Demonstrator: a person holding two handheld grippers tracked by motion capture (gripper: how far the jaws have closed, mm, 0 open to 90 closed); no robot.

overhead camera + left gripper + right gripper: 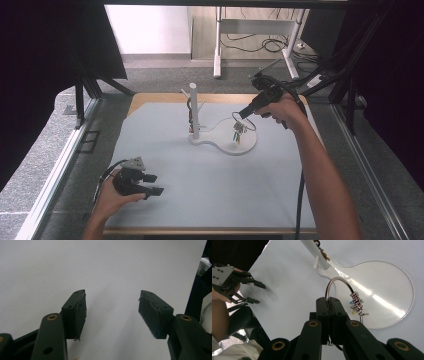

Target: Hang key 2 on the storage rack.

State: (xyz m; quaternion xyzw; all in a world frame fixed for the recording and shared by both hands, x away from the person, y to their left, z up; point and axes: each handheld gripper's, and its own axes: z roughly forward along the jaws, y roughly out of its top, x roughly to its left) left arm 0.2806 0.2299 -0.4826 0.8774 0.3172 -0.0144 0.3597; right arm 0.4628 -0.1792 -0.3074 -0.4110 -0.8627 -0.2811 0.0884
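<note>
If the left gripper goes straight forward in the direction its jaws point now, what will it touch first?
Probably nothing soon. The left gripper has open jaws with only the bare grey table mat ahead. In the high view it points right, across the mat, well in front of the white stand. Since it tilts slightly down, it might meet the mat first.

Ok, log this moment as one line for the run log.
right hand-held gripper: shut on metal ring with keys, above white stand base | left hand-held gripper: open, holding nothing, over table
</note>
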